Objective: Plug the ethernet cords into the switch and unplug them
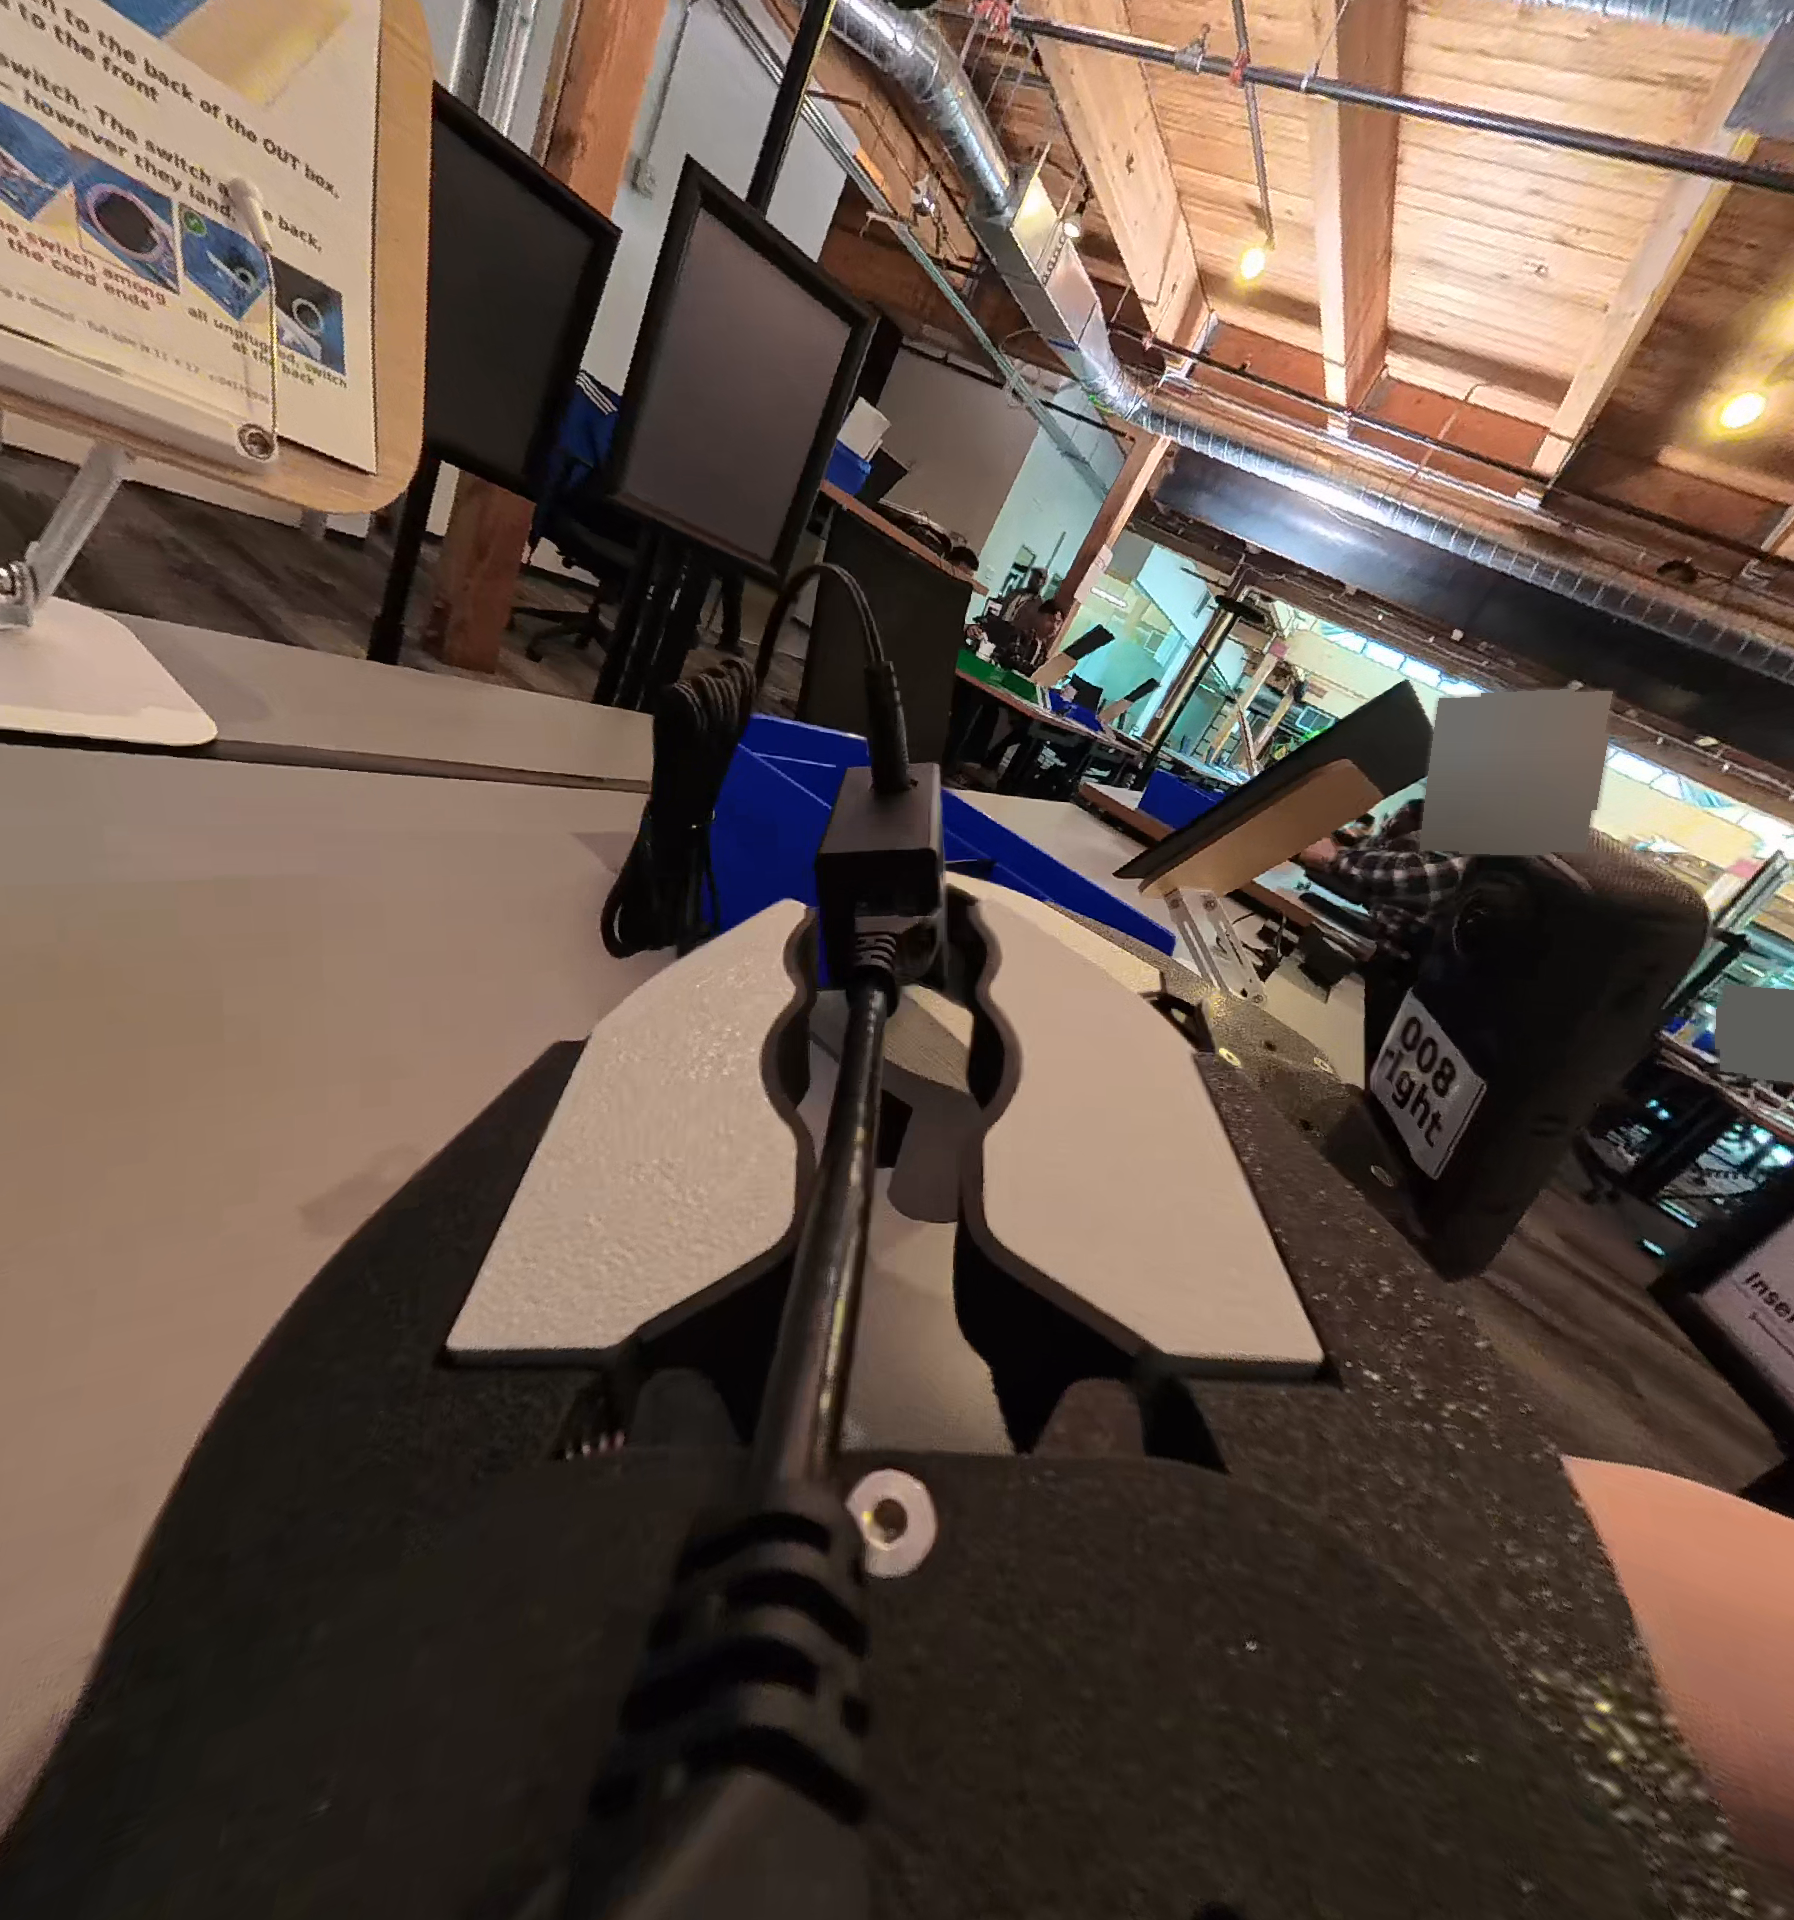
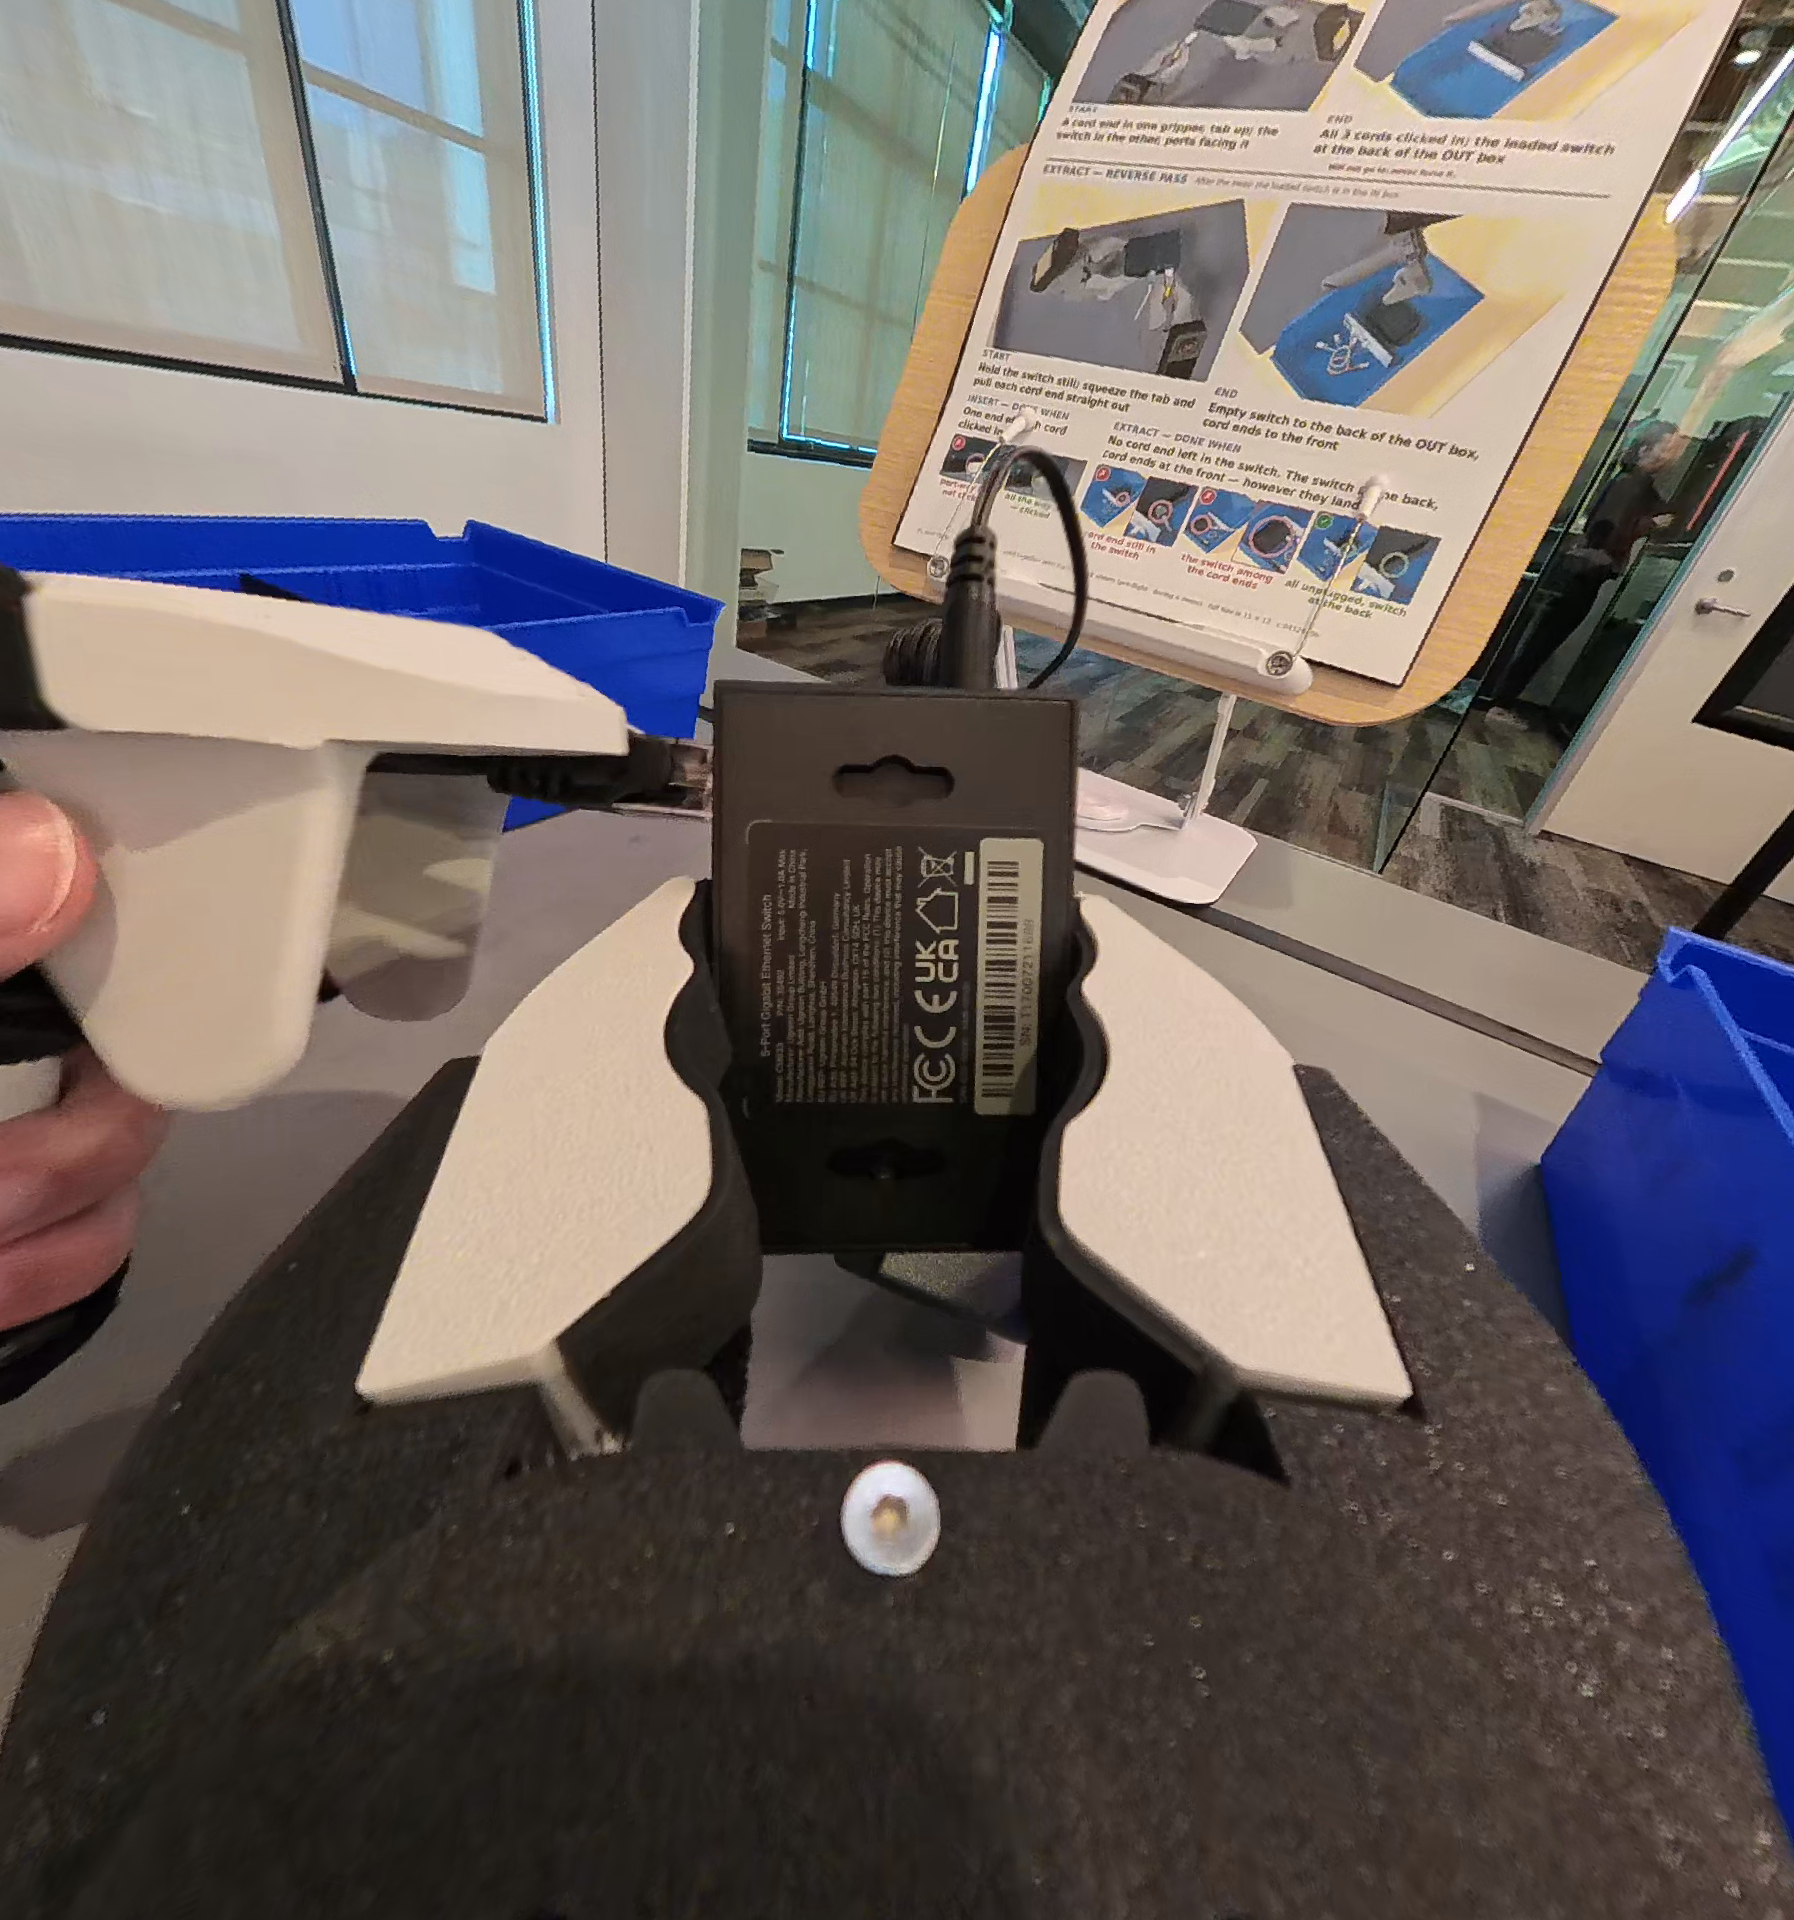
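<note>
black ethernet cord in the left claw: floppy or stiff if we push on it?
Likely semi-stiff: the black round-jacketed ethernet cord runs straight between the open left claw fingers to the black box-shaped switch. Over length probably floppy. The ribbed boot probably resists bending.

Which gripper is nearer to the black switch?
Right. The right gripper clamps the black switch between its pads. The left gripper sits just off the switch's port side, fingers apart around the black ethernet cord plugged in there.
</note>
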Action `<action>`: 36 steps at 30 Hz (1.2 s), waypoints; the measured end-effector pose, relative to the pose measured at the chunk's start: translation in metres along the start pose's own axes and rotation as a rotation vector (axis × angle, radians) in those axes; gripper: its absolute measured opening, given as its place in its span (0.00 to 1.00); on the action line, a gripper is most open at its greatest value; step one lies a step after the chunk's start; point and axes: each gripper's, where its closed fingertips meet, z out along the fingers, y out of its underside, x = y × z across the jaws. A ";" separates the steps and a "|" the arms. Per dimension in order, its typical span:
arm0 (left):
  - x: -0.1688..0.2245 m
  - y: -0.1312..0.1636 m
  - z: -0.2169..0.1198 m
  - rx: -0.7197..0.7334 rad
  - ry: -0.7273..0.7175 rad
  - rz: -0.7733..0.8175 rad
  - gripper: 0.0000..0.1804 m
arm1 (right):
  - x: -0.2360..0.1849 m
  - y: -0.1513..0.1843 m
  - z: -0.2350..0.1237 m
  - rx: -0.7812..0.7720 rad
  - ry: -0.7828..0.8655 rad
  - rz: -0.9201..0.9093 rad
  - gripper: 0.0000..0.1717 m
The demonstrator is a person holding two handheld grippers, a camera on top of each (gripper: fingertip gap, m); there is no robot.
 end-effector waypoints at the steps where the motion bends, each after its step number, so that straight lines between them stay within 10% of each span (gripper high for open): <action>1: 0.001 0.000 0.000 0.005 -0.004 0.011 0.17 | 0.000 0.000 0.000 -0.002 0.004 -0.008 0.36; 36: -0.009 0.005 -0.044 -0.060 0.002 0.035 0.32 | 0.025 0.025 0.003 -0.073 -0.055 0.273 0.35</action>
